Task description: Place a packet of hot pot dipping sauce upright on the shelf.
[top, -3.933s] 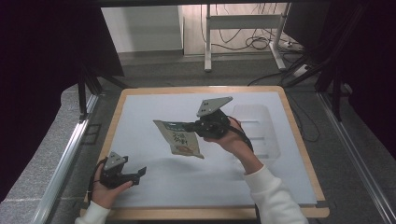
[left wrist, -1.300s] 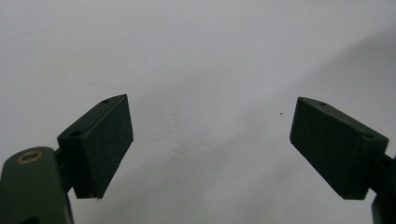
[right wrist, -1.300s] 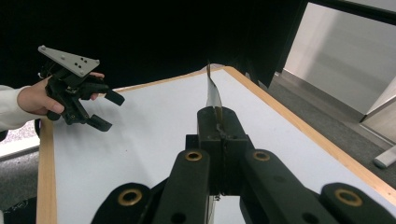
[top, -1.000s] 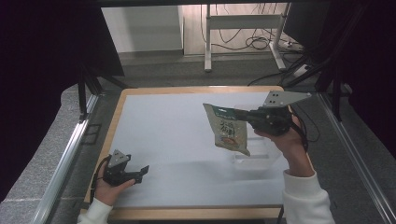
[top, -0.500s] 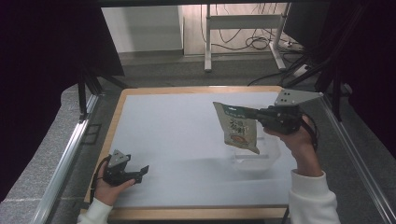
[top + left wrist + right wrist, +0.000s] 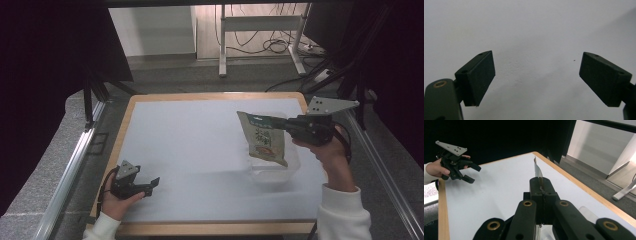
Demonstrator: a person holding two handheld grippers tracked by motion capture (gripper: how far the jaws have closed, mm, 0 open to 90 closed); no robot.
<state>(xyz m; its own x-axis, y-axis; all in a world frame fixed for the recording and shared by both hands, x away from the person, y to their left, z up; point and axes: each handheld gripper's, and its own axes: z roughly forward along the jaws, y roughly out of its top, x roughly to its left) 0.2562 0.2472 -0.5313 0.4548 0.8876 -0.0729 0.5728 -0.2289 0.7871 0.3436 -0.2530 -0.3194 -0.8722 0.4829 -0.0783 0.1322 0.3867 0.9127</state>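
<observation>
Now we start with the table [image 6: 200,150], a pale board with a wooden rim that takes most of the high view. On it, at about 4 o'clock from the middle, stands a clear plastic container [image 6: 274,172], open at the top. Next in size is the snack pouch [image 6: 263,142]: it hangs by its upper edge, above and touching the far side of the container, not yet inside it.

The right gripper [image 6: 280,124] has its 2 jaws pressed together on the top seam of the pouch; in the right gripper view we see the thin edge of the pouch [image 6: 537,171] rising between them. The left gripper [image 6: 150,184] rests at 8 o'clock near the table's near edge, with its jaws wide apart on nothing.

Compared with 1 second ago, the pouch has moved a little toward 3 o'clock, and the left hand has kept its place. We judge that the pouch is almost lined up, so lowering and releasing remain.
</observation>
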